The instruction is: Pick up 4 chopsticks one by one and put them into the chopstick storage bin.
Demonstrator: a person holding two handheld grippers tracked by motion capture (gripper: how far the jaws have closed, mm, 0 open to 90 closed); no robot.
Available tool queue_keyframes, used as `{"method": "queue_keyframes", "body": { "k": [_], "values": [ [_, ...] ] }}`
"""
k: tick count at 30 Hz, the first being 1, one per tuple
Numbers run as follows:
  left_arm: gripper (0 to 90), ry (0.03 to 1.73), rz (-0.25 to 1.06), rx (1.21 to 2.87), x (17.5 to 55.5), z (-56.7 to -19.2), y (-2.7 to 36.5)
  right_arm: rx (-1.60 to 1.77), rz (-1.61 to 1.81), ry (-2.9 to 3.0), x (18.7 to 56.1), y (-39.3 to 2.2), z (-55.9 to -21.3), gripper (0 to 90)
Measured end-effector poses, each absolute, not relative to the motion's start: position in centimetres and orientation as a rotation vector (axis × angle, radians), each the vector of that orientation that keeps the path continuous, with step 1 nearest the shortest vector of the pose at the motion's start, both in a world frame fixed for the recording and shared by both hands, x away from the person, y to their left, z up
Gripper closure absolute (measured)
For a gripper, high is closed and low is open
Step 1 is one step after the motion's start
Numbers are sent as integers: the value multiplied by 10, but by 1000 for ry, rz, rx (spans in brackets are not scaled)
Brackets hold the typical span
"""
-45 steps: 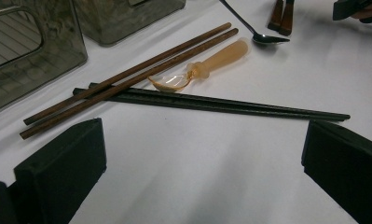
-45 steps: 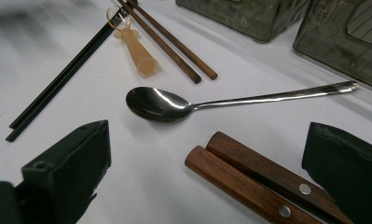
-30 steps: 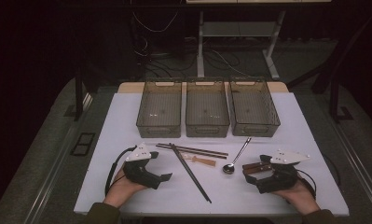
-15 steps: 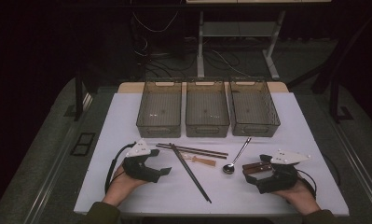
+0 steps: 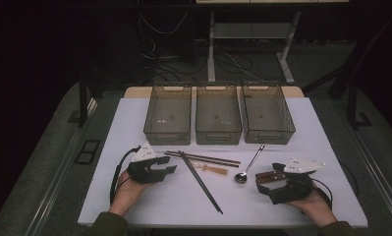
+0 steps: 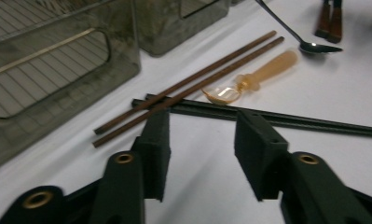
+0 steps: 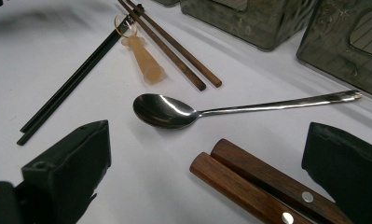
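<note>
My left gripper sits at the table's left, pointing at a pair of black chopsticks just past its tips. Its jaws have just been closing and stand open, with nothing between them. Behind lie two brown chopsticks, a small amber spoon and a metal spoon. At the right, my right gripper is wide open. Two wooden handles lie between its jaws, untouched.
Three smoky see-through bins stand in a row at the back of the white table. The nearest bin rises just left of the brown chopsticks. A cable loops behind each gripper.
The left gripper's jaws have narrowed and it has edged slightly toward the chopsticks. The right gripper and the utensils have not moved.
</note>
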State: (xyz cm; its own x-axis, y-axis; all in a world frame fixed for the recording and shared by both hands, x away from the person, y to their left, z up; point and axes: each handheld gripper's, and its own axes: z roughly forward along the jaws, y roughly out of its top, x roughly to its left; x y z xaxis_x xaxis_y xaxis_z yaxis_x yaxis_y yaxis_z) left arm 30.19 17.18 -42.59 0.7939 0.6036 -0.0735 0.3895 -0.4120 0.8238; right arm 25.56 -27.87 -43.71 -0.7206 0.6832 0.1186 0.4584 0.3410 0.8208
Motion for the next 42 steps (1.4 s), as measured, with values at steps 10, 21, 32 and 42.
{"method": "queue_keyframes", "body": {
  "k": [10,21,32,42],
  "values": [
    [783,774,308,2064,313,-425,174,1038,1317,2359,256,-278,-438,15],
    [885,811,315,2097,326,-426,172,1061,1326,2365,257,-278,-439,15],
    [886,847,309,2124,342,-427,167,1065,1323,2369,257,-278,-440,15],
    [886,876,349,2129,361,-431,164,1058,1321,2368,258,-278,-441,15]
  ]
}}
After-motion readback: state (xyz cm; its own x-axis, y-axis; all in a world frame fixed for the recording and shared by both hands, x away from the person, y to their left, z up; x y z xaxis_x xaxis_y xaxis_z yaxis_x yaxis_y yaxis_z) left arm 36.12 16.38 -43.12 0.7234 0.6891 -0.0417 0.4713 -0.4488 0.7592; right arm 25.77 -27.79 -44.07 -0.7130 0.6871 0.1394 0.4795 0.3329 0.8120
